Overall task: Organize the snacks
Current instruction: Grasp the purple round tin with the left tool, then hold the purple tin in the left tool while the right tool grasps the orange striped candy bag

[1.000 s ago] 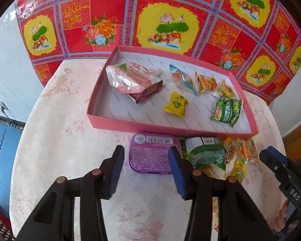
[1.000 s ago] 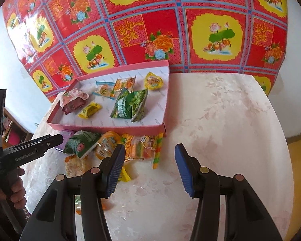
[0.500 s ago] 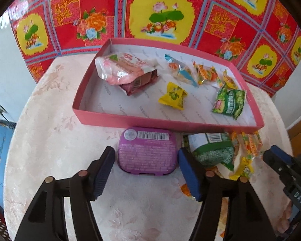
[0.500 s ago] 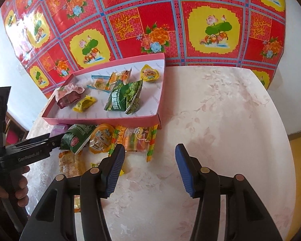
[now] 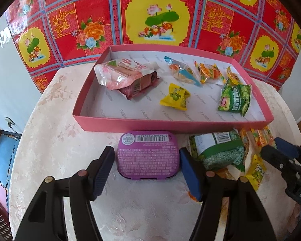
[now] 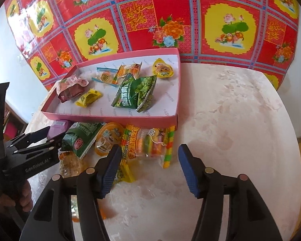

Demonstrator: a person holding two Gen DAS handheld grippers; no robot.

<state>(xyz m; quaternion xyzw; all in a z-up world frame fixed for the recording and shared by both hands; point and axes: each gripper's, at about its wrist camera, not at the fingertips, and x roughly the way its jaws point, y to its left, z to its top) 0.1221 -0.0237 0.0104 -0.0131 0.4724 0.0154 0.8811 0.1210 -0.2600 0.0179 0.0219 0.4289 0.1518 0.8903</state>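
Your left gripper (image 5: 147, 163) is spread wide around the purple tin (image 5: 148, 156), a pad on each side with a sliver of gap at both — nothing is pinched. The tin lies flat on the table (image 5: 50, 140), label up, just in front of the pink box (image 5: 170, 123). From the right wrist view only a corner of that tin (image 6: 59, 126) shows, past the left gripper's (image 6: 50, 137) tips. Your right gripper (image 6: 148, 168) is spread too, empty, hovering over the loose pile outside the box.

That pile reads best from the right wrist: a green pack (image 6: 80, 136), an orange jelly cup (image 6: 108, 138), an orange-and-clear pack (image 6: 148, 142) and a striped stick (image 6: 169, 146), all against the box's near wall. The left wrist view shows only the green pack (image 5: 216, 148) and scraps of yellow and orange beside it.

Inside the box lie 6 items: a pink bag (image 5: 126, 76) at the left, a yellow candy (image 5: 175, 97), a blue-edged pack (image 5: 181, 72), an orange pack (image 5: 208, 72), a green pea pack (image 5: 234, 98) and a small yellow cup (image 6: 163, 69) in the far right corner.
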